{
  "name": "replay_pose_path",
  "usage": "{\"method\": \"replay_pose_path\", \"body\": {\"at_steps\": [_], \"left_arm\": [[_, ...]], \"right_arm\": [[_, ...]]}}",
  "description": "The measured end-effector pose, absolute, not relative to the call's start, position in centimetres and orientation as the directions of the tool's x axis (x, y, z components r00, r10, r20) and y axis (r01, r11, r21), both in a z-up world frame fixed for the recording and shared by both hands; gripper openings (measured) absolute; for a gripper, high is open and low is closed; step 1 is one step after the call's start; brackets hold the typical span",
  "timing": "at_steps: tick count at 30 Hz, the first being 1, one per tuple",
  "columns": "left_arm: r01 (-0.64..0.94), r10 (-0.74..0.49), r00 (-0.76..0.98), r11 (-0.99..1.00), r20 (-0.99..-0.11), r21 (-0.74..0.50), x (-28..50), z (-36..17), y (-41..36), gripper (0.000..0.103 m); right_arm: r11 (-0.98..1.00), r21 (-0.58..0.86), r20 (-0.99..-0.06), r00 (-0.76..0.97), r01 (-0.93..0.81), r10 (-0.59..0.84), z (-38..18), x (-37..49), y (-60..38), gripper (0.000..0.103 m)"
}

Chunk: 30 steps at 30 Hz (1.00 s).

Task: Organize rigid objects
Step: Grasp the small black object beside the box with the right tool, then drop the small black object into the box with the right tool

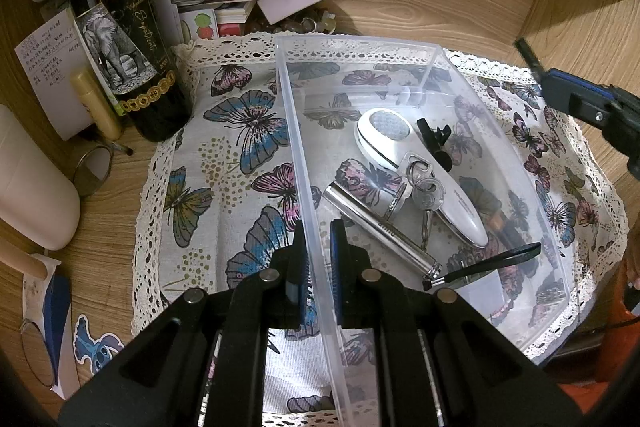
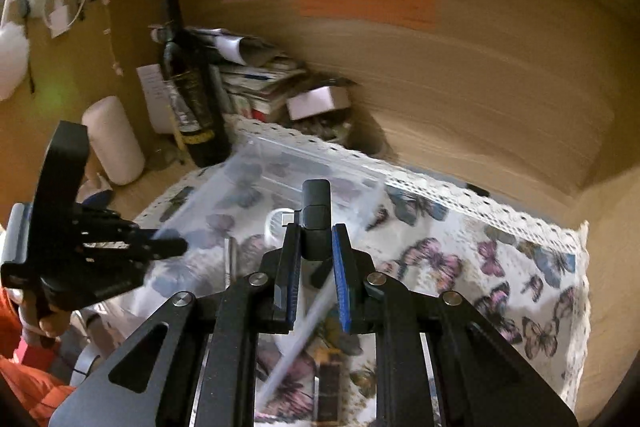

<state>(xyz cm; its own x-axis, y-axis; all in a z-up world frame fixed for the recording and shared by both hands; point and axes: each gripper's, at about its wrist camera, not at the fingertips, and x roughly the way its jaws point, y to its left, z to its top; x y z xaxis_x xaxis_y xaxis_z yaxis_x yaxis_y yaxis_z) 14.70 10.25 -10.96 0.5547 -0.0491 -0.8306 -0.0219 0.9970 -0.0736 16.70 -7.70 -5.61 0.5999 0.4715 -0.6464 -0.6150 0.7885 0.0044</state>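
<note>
The left gripper (image 1: 318,263) is pinching the clear bin (image 1: 436,67) by its wall, steadying it. The right gripper (image 2: 316,255) is carrying a small black object (image 2: 316,215) above the bin; next, releasing it inside.

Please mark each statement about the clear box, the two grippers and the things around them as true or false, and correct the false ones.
1. The left gripper is shut on the wall of the clear plastic box. True.
2. The box is empty. False: it holds a white handheld device, keys and a silver tube.
3. The right gripper holds a dark object. True.
4. The wine bottle lies flat. False: it stands upright.
</note>
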Motion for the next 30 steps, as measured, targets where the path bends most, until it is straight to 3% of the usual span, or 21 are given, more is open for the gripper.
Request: {"method": "replay_pose_path", "body": {"at_steps": [17, 30], "left_arm": [[-0.022, -0.051, 0.556, 0.997, -0.83, -0.076, 14.8, -11.0, 10.2, 0.01], [-0.023, -0.05, 0.556, 0.997, -0.83, -0.076, 14.8, -11.0, 10.2, 0.01]], "right_arm": [[0.701, 0.046, -0.809, 0.385, -0.712, 0.444, -11.2, 17.6, -2.1, 0.015], [0.781, 0.025, -0.735, 0.518, -0.624, 0.438, -7.4, 16.9, -7.3, 0.017]]}}
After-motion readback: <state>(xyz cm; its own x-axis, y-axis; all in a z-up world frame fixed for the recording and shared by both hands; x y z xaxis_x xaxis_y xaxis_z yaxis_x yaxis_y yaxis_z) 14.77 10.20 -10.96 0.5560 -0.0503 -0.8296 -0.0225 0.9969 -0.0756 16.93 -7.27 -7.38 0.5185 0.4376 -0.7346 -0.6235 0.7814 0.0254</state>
